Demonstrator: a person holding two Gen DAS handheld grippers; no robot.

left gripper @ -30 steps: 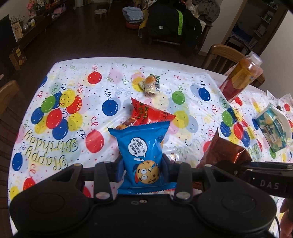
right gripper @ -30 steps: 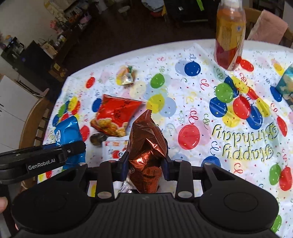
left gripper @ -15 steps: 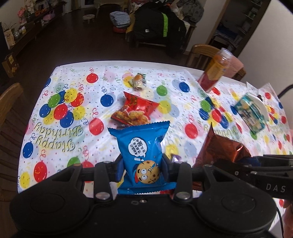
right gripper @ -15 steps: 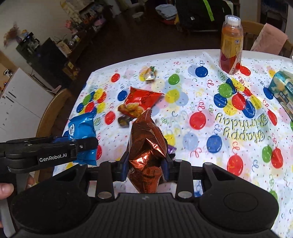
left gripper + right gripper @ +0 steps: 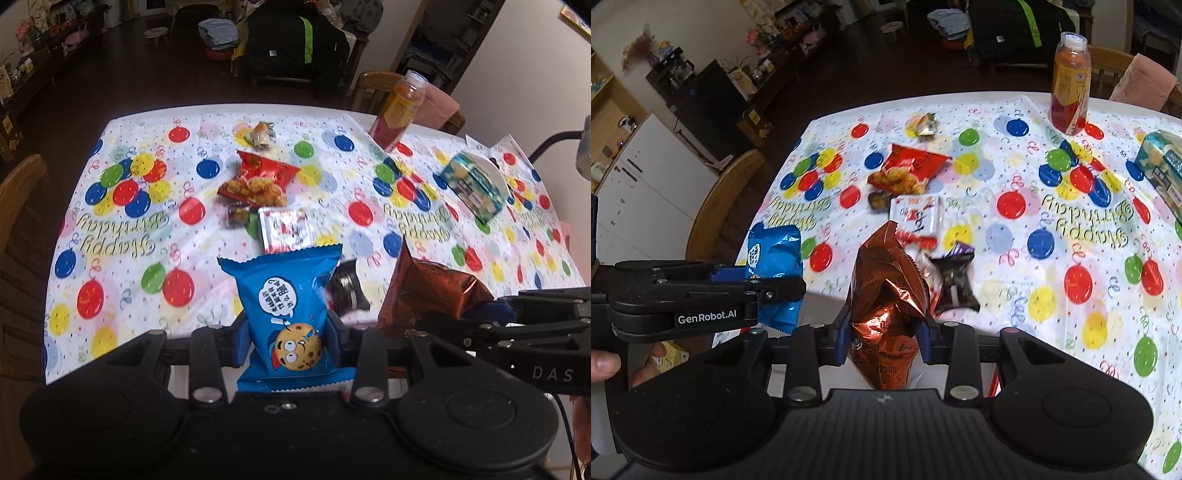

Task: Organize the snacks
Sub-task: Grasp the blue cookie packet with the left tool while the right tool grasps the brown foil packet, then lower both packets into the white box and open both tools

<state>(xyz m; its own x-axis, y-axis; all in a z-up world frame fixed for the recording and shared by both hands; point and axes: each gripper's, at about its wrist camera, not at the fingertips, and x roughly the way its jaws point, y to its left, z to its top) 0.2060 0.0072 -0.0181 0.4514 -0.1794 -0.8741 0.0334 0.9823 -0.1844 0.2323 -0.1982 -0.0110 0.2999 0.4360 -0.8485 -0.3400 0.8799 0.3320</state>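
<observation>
We see the left gripper (image 5: 287, 334) closed on a glossy blue cookie packet with a cartoon biscuit face (image 5: 286, 306), which stands upright between its blue pads, clear of the white tablecloth printed with coloured balloons (image 5: 122, 236). The right gripper (image 5: 884, 328) is clamped the same way around a crinkled copper-brown foil snack bag (image 5: 886, 291), its upper end rising above the fingertips. In the right wrist view the left gripper sits off to the left of these fingers with its blue packet showing, a person's hand (image 5: 605, 363) under it. Just beyond the right fingertips lies a small dark wrapped sweet packet (image 5: 951, 280); it is blurred, so we cannot read it. Farther ahead of the fingers come a white and red flat sachet (image 5: 916, 218), then a red snack bag picturing fried pieces (image 5: 905, 170) with a small dark candy (image 5: 879, 201) beside it, and well beyond, a small pale wrapped snack (image 5: 923, 125). Far ahead to the right stands an orange drink bottle with a white cap (image 5: 1069, 85), upright, and at the right edge a teal tissue pack (image 5: 1161, 166).
</observation>
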